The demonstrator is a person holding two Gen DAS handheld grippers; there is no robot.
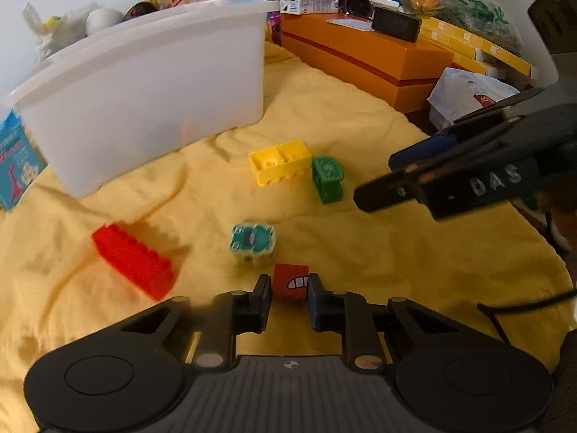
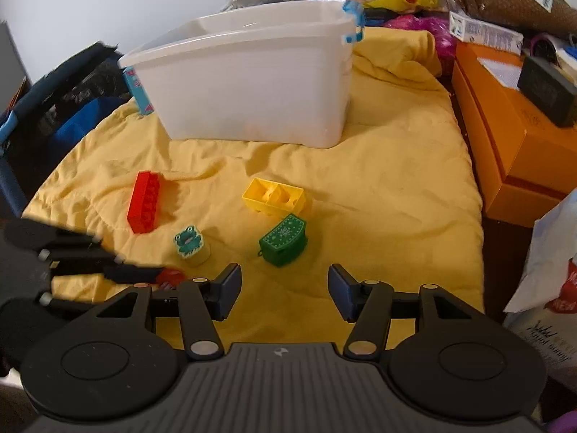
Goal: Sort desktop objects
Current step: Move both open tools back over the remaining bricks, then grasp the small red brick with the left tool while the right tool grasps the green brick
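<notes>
A small red block with a printed face is seen between the fingers of the left gripper, whose pads stand at either side of it; whether they are already pressed against it or just beside it cannot be told from the pictures. The block rests low on the yellow cloth that covers the surface, directly ahead of that gripper and nearer to it than any other piece. The right gripper is held with its fingers wide apart and nothing between them; the green block lies just ahead of it, slightly left of its centre line, with the long side running obliquely across the gap. The yellow hollow brick is found just beyond the green one, the frog-faced piece to the left, and the long red brick further left. The white bin stands well beyond all of them, so a lift and a forward carry would be called for by the next move.
</notes>
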